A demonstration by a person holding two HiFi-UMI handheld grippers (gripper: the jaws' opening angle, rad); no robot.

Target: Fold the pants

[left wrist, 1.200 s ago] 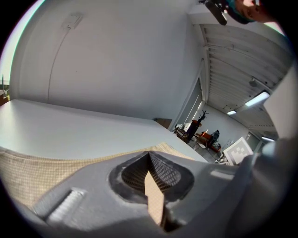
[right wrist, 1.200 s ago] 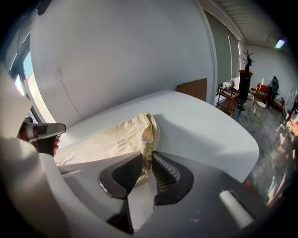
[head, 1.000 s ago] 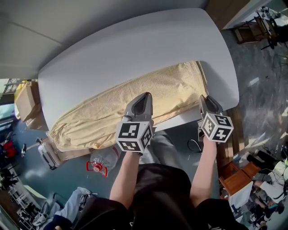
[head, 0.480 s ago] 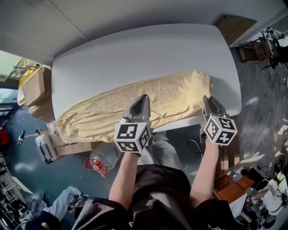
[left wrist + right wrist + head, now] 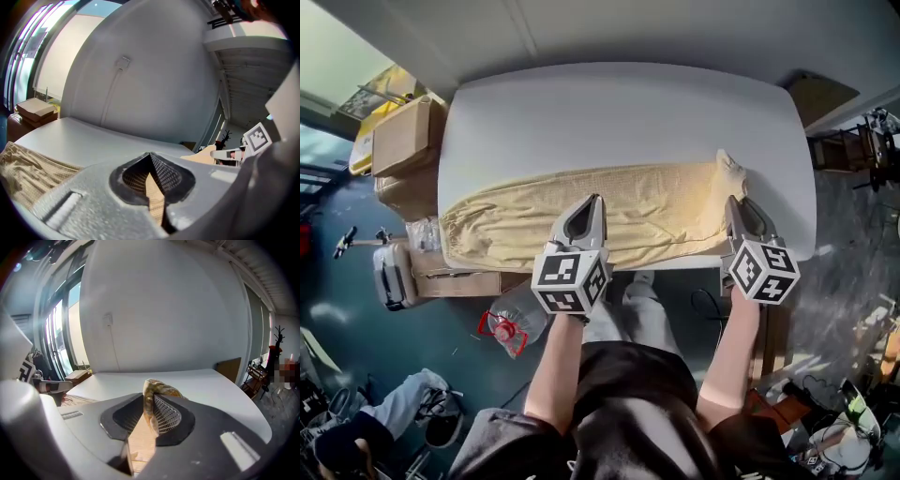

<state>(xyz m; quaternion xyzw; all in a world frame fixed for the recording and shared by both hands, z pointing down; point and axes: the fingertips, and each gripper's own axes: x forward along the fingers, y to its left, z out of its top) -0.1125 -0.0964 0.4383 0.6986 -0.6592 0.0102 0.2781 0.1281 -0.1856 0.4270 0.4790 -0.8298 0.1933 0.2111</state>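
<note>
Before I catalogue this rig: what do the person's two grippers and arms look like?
Both the left gripper and the right gripper are pale grey, wedge-shaped shells tapering to a point, with dark, mesh-textured pads inside. Each carries a cube of black-and-white square markers at its rear. No cables show. The forearms are bare, without sleeves.

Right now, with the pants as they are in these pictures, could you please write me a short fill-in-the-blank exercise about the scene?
1. The pants lie lengthwise on the ___.
2. The left gripper and the right gripper are both ___ on the pants.
3. A plastic bottle with a red handle lies on the ___.
4. In the head view, cardboard boxes stand at the ___ end of the table.

Missing words: table; shut; floor; left.
</note>
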